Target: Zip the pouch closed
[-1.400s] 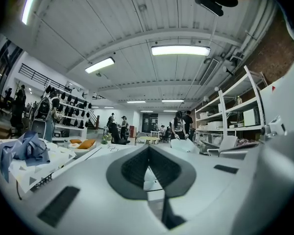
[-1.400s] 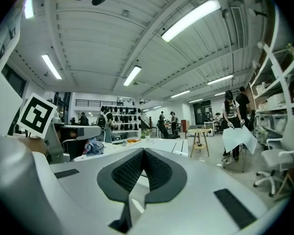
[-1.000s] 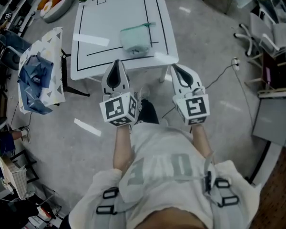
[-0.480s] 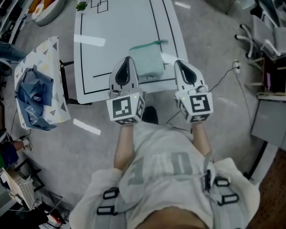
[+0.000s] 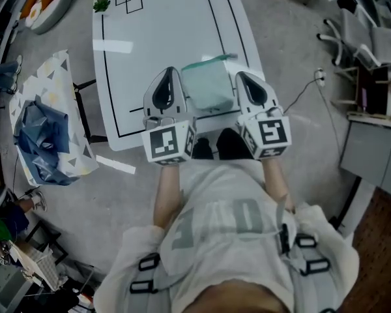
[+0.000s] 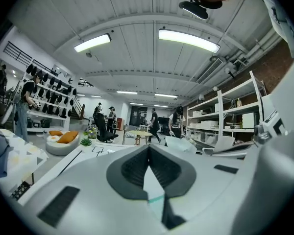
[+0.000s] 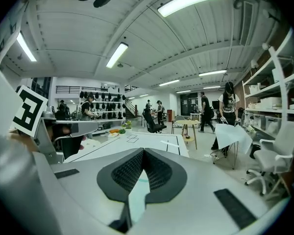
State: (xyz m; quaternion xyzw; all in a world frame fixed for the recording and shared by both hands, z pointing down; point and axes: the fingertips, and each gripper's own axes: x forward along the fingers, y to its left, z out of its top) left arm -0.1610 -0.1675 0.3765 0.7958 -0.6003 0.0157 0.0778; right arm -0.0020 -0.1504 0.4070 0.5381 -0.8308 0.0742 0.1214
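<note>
A pale green pouch (image 5: pixel 208 87) with a darker teal zip edge along its far side lies near the front edge of the white table (image 5: pixel 163 31). My left gripper (image 5: pixel 169 71) is shut and empty, hovering just left of the pouch. To the pouch's right my right gripper (image 5: pixel 240 75) hangs shut and empty as well. In the left gripper view the closed jaws (image 6: pixel 148 146) point level across the table, and a strip of the pouch (image 6: pixel 156 199) shows below them. The right gripper view shows its closed jaws (image 7: pixel 143 151) the same way.
Black lines and two small squares mark the tabletop. A small plant (image 5: pixel 101 4) stands at its far left corner. A patterned seat with blue cloth (image 5: pixel 42 135) is on the floor at left, chairs (image 5: pixel 371 41) and a cable (image 5: pixel 306 93) at right. People stand far off in the room.
Both grippers have travelled forward from short of the table to over its front edge, and now sit on either side of the pouch. Their jaws have stayed shut.
</note>
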